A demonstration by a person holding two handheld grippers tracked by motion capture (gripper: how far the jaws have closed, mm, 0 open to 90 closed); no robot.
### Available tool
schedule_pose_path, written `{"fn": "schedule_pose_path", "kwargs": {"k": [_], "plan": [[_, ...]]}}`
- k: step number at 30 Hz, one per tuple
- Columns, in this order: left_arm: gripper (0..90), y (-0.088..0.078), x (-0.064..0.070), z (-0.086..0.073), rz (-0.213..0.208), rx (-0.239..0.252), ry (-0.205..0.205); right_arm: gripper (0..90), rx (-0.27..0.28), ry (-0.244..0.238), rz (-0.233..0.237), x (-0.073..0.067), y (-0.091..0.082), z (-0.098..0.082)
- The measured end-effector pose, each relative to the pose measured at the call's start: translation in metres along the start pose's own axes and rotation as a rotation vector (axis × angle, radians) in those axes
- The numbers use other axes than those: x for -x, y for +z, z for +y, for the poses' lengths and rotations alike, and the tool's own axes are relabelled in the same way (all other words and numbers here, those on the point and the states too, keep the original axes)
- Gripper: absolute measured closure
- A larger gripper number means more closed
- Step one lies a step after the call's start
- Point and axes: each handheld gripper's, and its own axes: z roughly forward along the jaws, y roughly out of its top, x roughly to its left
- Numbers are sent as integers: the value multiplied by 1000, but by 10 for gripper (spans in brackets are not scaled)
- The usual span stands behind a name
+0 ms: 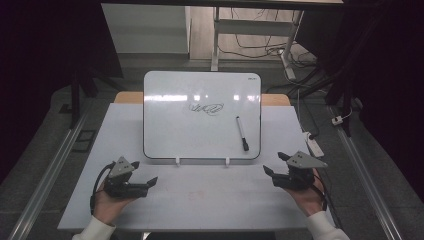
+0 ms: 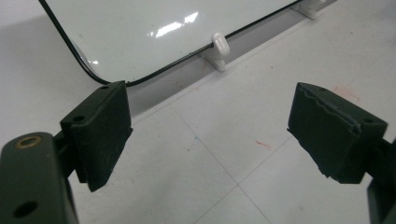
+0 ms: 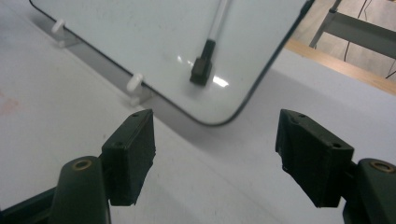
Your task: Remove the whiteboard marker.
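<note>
Marker lying on whiteboard, near its right edge. Left tongs and right tongs spread wide, empty, low over surface.

Marker on whiteboard, right of scribble

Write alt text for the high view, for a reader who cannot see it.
A whiteboard with a black scribble and a marker lying on it rests on a white table. Nearer the camera, a person's hands hold the left gripper and right gripper above the table, both open and empty.
</note>
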Motion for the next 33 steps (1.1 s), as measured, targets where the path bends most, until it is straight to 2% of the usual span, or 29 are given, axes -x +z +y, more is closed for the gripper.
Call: {"fn": "schedule_pose_path", "kwargs": {"k": [1, 3, 4, 6, 7, 9, 11, 12, 13, 14, 15, 18, 19, 20, 23, 27, 29, 33], "plan": [[141, 1, 0, 0, 2, -3, 1, 289, 0, -3, -6, 0, 6, 13], [141, 2, 0, 0, 1, -6, 4, 289, 3, 2, -1, 0, 10, 19], [141, 3, 0, 0, 1, -9, 7, 290, -4, 3, -10, 0, 18, 31], [141, 3, 1, 0, 1, -13, 12, 292, -8, 3, -12, 0, 22, 36], [141, 4, 0, -1, 0, -15, 13, 298, -17, 11, -27, -1, 33, 49], [141, 4, 0, -1, -1, -15, 12, 299, -21, 14, -31, -1, 37, 54], [143, 5, 0, -2, -1, -14, 14, 312, -39, 17, -54, -5, 54, 73], [143, 5, 0, -2, -1, -14, 14, 312, -39, 17, -54, -5, 54, 73], [142, 5, 1, -2, -1, -15, 16, 330, -54, 20, -69, -7, 66, 83], [142, 5, 2, -2, -1, -16, 20, 330, -54, 20, -69, -7, 66, 83], [143, 5, 2, -3, 1, -18, 25, 360, -68, 9, -93, -9, 78, 92], [143, 6, 4, -3, 1, -19, 38, 399, -97, 4, -127, -12, 95, 102], [143, 6, 5, -3, 2, -20, 41, 399, -97, 4, -127, -12, 95, 102], [142, 6, 5, -3, -2, -19, 45, 447, -114, 3, -146, -13, 107, 108], [142, 7, 5, -3, -10, -18, 49, 501, -134, 2, -184, -14, 122, 113], [143, 7, 5, -3, -15, -13, 55, 555, -144, 13, -208, -14, 131, 115], [143, 6, 5, -4, -18, -10, 58, 615, -158, -4, -246, -16, 139, 117], [144, 6, 4, -4, -20, -6, 59, 664, -170, -7, -262, -19, 146, 116]]}}
